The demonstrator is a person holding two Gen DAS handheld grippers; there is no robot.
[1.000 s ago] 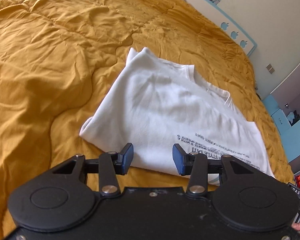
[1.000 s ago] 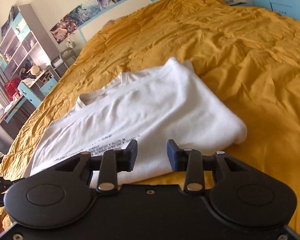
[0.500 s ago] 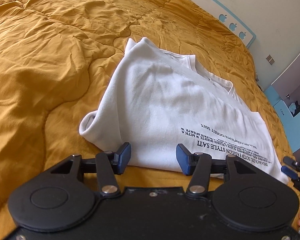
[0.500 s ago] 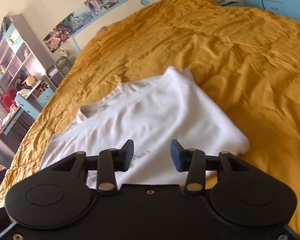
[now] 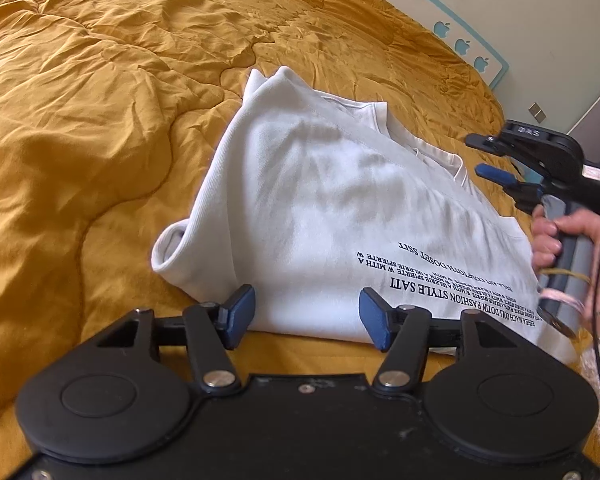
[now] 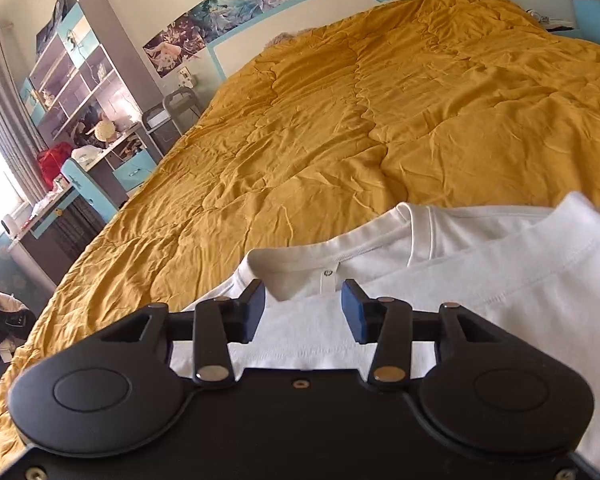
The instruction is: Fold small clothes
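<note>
The left gripper [image 5: 307, 317] hangs just before the near edge of the folded shirt [image 5: 324, 208]; its jaws have just been opening and nothing is between them. The right gripper [image 6: 303, 312], held by a hand [image 5: 568, 244], is also released, over the collar [image 6: 380, 252]. The shirt lies on the yellow quilt [image 5: 100, 120].

Near hem of the white T-shirt [image 5: 332, 216] hidden behind the left gripper [image 5: 307, 312] body; printed text [image 5: 456, 280] upside down, smallest lines unreadable. In the right wrist view, shirt cut off by the right edge — lower part covered by the right gripper [image 6: 303, 312]. Shelf clutter [image 6: 88, 120] too small to identify.
</note>
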